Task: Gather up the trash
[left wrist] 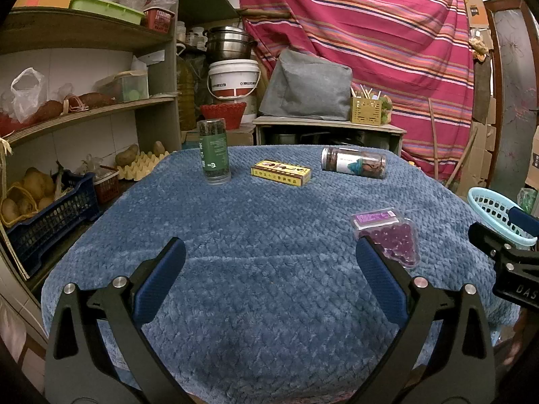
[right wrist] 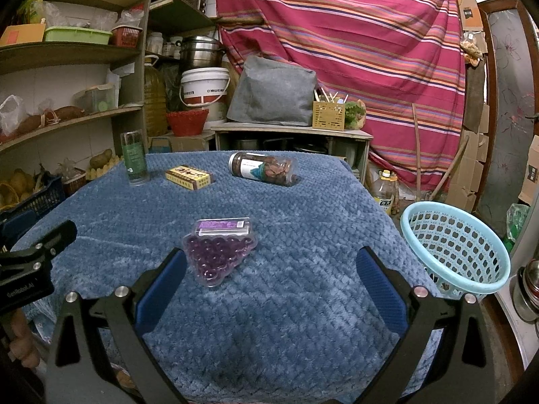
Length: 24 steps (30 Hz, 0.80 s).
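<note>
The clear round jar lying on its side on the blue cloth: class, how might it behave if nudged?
The clear round jar would probably roll, lying sideways. The soft blue cloth may slow it. Its smooth wall looks slippery.

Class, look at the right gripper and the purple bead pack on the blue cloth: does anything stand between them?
Nothing visible does. The right gripper is open over bare blue cloth, and the bead pack lies just ahead, by its left finger.

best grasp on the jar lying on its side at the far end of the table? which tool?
Take the lying jar across the middle of its round body from above, fingers astride its long axis; lying down, its lid end points left and offers little purchase. The right tool, open and empty, probably suits, being nearer the blue basket.
</note>
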Motion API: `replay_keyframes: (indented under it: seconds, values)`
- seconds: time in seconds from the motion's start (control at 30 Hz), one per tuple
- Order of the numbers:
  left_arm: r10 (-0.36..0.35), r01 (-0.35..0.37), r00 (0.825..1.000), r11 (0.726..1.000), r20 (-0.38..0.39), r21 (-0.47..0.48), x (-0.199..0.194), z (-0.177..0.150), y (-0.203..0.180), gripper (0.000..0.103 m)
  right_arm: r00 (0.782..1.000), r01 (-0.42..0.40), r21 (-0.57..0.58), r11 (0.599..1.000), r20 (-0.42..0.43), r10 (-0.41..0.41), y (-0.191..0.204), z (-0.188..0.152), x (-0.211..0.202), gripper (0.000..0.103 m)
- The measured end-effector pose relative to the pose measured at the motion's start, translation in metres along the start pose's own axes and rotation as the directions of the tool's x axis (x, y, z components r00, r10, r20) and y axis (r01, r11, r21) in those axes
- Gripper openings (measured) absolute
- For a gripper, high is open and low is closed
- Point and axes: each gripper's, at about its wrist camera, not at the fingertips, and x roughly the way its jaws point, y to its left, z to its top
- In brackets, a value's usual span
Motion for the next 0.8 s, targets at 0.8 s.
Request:
replay_keyframes:
  seconds: [0.8]
  values:
    - [-0.002,0.002,1.000,1.000,0.000,-0.002,0.0002,-0.0001,0.0001,0.098,1.000,0.002,-0.002,1.000,0.003,-0.002,-0.0041,0.0012,-0.0008,0.098]
